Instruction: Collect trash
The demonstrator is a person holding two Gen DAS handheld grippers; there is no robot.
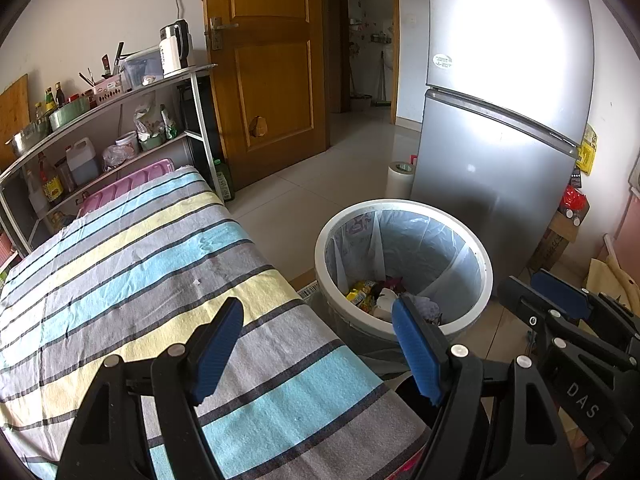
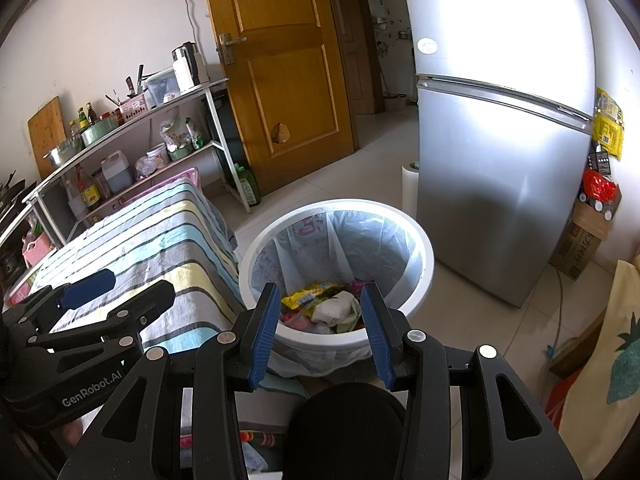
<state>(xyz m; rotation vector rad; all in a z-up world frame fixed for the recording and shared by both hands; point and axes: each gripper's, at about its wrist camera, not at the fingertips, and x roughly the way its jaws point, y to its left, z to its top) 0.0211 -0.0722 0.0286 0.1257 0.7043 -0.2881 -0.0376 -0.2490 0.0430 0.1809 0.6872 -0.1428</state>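
Left gripper (image 1: 316, 350) jaws apart over striped tablecloth (image 1: 132, 264), right gripper (image 2: 320, 336) apart, empty, above white bin (image 2: 420, 256), wrappers (image 2: 312, 294), perhaps tissue, inside

A silver fridge (image 1: 496, 152) stands beside a wooden door (image 1: 268, 60).

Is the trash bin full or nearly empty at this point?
Nearly empty. The trash bin holds only a shallow layer of wrappers at the bottom, with its liner bare above.
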